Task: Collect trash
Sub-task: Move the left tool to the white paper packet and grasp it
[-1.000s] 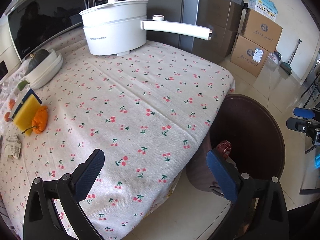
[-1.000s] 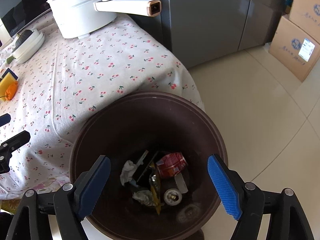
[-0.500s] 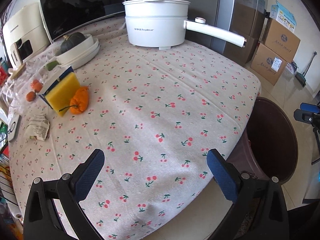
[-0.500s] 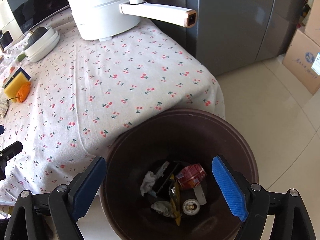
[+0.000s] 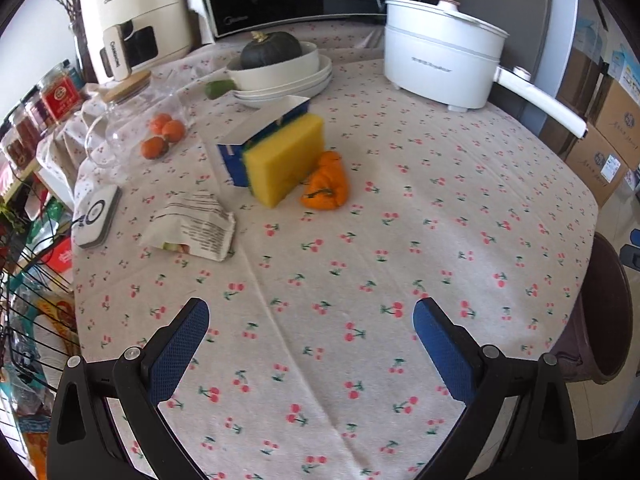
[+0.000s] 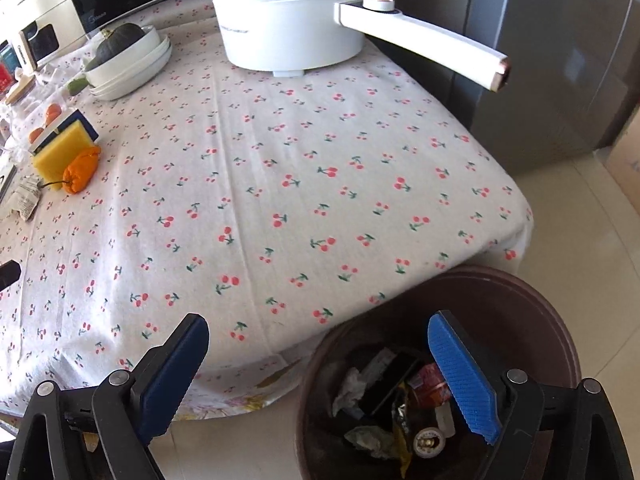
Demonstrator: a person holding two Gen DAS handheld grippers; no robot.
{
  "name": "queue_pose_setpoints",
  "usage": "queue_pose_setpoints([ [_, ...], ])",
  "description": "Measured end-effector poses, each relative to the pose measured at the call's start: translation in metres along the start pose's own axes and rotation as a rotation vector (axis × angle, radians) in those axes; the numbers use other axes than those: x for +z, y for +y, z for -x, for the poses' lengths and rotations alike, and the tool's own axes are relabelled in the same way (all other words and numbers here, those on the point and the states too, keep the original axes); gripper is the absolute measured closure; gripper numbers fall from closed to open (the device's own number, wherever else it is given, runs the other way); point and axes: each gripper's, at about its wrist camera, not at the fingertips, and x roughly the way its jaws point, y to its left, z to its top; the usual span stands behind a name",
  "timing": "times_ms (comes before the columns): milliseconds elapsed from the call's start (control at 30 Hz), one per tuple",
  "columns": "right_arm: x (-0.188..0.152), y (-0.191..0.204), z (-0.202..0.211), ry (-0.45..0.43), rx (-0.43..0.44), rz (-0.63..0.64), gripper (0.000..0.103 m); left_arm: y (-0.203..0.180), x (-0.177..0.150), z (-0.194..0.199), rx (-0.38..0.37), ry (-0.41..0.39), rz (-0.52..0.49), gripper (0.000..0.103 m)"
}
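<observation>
Both hand-held grippers, left and right, gape empty; beige appliance reads "Guangdong"

Cotton-like matt tablecloth; glossy white plastic pot; crumpled paper wrapper

On the table, the sponge stands at centre, touching a box at its 10 o'clock and a pepper at its 4 o'clock. A wrapper lies at the sponge's 8 o'clock. Bowls holding a squash sit at 12 o'clock, the pot at 2 o'clock. The bin stands on the floor off the table's 4 o'clock edge, trash in it.
</observation>
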Motion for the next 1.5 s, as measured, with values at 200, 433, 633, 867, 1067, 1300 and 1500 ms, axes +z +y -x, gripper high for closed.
queue_pose_setpoints([
  [200,0.025,0.043,-0.032,0.02,0.052,0.014,0.009,0.069,0.019,-0.03,0.034,0.034,0.079,0.0],
  [433,0.046,0.096,-0.079,0.052,0.088,0.057,0.009,0.105,0.041,-0.07,0.008,0.015,0.063,0.0],
  [633,0.054,0.139,-0.102,0.048,0.113,0.162,0.009,0.105,0.048,-0.105,-0.027,0.018,-0.011,0.0],
  [867,0.06,0.177,-0.121,0.03,0.133,0.214,0.009,0.115,0.042,-0.116,-0.07,-0.027,0.006,0.007],
  [1067,0.069,0.208,-0.141,0.011,0.153,0.185,0.009,0.122,0.041,-0.109,-0.126,-0.061,0.04,0.02],
  [1300,0.077,0.251,-0.152,-0.052,0.183,0.216,0.009,0.136,0.037,-0.09,-0.169,-0.106,0.092,0.021],
  [1500,0.09,0.27,-0.164,-0.104,0.175,0.221,0.009,0.143,0.03,-0.085,-0.198,-0.113,0.119,0.021],
])
